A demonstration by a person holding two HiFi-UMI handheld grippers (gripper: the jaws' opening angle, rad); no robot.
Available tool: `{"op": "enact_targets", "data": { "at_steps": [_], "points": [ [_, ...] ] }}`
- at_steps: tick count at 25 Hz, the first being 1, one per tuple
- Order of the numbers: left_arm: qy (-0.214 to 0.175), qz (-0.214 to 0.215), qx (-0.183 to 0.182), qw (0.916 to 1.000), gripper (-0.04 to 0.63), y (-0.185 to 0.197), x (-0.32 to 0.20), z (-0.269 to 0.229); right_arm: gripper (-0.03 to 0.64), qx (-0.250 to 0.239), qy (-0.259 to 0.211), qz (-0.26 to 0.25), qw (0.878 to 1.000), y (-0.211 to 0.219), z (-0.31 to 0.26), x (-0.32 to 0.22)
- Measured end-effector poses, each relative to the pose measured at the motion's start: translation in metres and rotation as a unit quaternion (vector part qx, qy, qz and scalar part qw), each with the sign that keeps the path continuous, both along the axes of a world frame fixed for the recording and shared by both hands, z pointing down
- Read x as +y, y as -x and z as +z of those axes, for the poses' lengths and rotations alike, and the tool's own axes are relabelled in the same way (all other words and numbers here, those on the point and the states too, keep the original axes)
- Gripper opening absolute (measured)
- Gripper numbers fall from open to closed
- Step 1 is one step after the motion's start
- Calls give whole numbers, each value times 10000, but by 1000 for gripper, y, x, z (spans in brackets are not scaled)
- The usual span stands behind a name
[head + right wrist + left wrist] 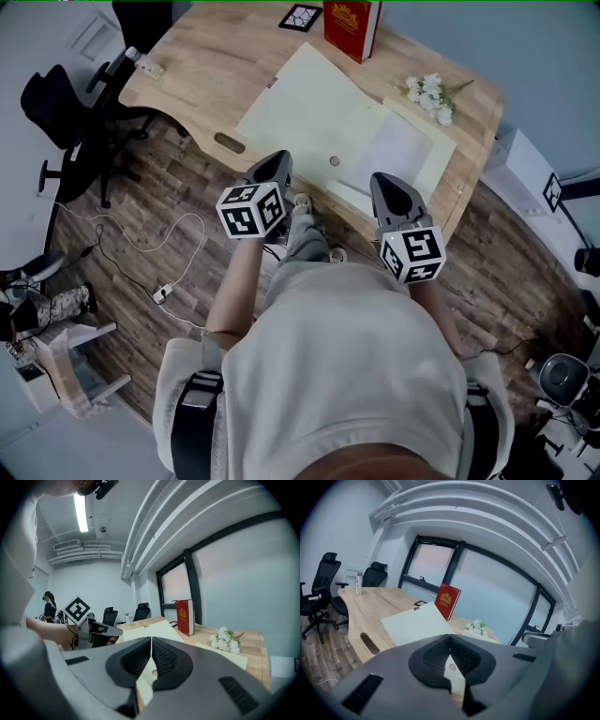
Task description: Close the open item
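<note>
Folder (309, 112), is that the open thing?

Yes. It is pale yellow and lies spread out on the wooden desk (197, 84), right in front of the person. A white paper (398, 150) sits on its right half.

Will it be heavy?

I don't think so. It looks thin and light, like card. I think it will bend easily and may slide on the smooth wood if you only push it.

Where should we take hold?

I would pick the outer edge of the big left flap, far from the fold, then swing it over onto the paper. There is a little round button (335, 161) near the front edge. It may be the clasp, but I can't tell.

What are the grippers doing?

The left gripper (278, 164) has its jaws pressed together with nothing between them. The right gripper (389, 187) is the same, closed and empty. Both hang by the front edge of the desk and touch nothing. They will need to open before they can pinch the flap.

Is anything in the way?

Not much. A red book (352, 28) stands at the back of the desk, just past the folder. White flowers (429, 94) lie near the folder's far right corner. I think a closing flap would miss both. A black tile (300, 17) lies beside the book, and black chairs (56, 103) stand well off to the left.
</note>
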State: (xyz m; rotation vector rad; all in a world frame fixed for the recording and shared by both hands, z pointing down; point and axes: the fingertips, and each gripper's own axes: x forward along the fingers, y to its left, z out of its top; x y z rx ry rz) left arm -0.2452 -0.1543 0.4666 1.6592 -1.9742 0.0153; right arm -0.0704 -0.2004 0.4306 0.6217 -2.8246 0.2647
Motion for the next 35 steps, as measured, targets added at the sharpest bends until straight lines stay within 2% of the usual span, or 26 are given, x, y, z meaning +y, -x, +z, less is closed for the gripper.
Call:
{"op": "enact_targets", "data": {
  "at_steps": [7, 16, 26, 32, 35],
  "points": [
    [44, 168, -210, 9996, 20, 35, -19, -12, 20, 73, -4, 61, 10000, 8, 5, -8],
    [381, 381, -446, 9976, 20, 81, -43, -11, 20, 178, 53, 123, 9998, 17, 16, -23],
    [882, 971, -842, 9878, 20, 117, -84, -7, 20, 177, 110, 275, 9994, 28, 20, -40],
    [1220, 1501, -722, 9785, 21, 131, -107, 4, 20, 206, 140, 432, 9988, 30, 24, -46],
    [1352, 1557, -571, 9768, 21, 141, -115, 11, 20, 221, 159, 514, 9983, 29, 25, -49]
  ]
}}
